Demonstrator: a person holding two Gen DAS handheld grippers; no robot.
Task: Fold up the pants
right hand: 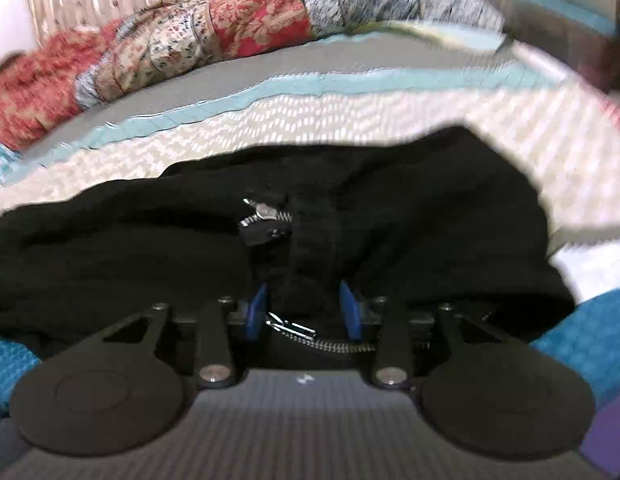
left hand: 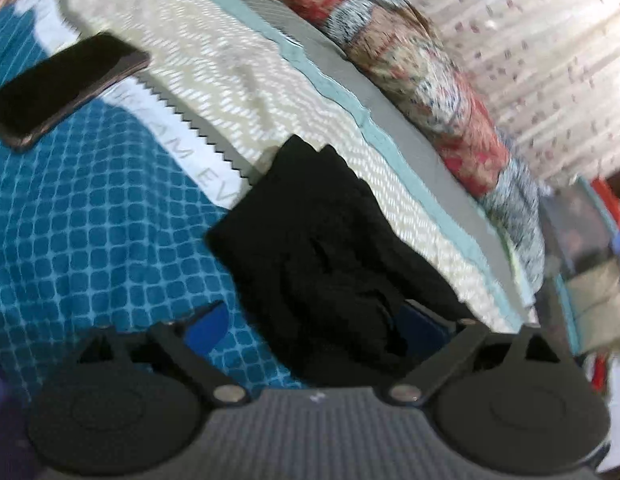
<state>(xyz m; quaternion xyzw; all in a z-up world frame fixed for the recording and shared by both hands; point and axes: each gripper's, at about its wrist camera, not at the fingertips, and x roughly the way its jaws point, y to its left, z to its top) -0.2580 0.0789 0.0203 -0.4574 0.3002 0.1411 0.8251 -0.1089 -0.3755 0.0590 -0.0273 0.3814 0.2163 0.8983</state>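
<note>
The black pants (left hand: pixel 330 248) lie bunched on the bed, partly on a blue checked bedspread (left hand: pixel 89 220) and partly on a cream zigzag blanket (left hand: pixel 229 80). My left gripper (left hand: pixel 312 328) stands wide open over their near end. Its left pad (left hand: pixel 203 326) is above the bedspread and its right pad (left hand: pixel 420 332) sits at the cloth's edge. In the right wrist view the pants (right hand: pixel 410 208) fill the middle, with a metal zipper (right hand: pixel 265 216) showing. My right gripper (right hand: pixel 303 312) is shut on a ridge of black cloth beside a second zipper pull (right hand: pixel 287 326).
A black phone (left hand: pixel 65 92) lies on the bedspread at the left. A red and grey patchwork quilt (left hand: pixel 410 60) is rolled along the far side of the bed, with a patterned curtain (left hand: pixel 530 40) behind it. Blurred clutter (left hand: pixel 590 280) stands at the right.
</note>
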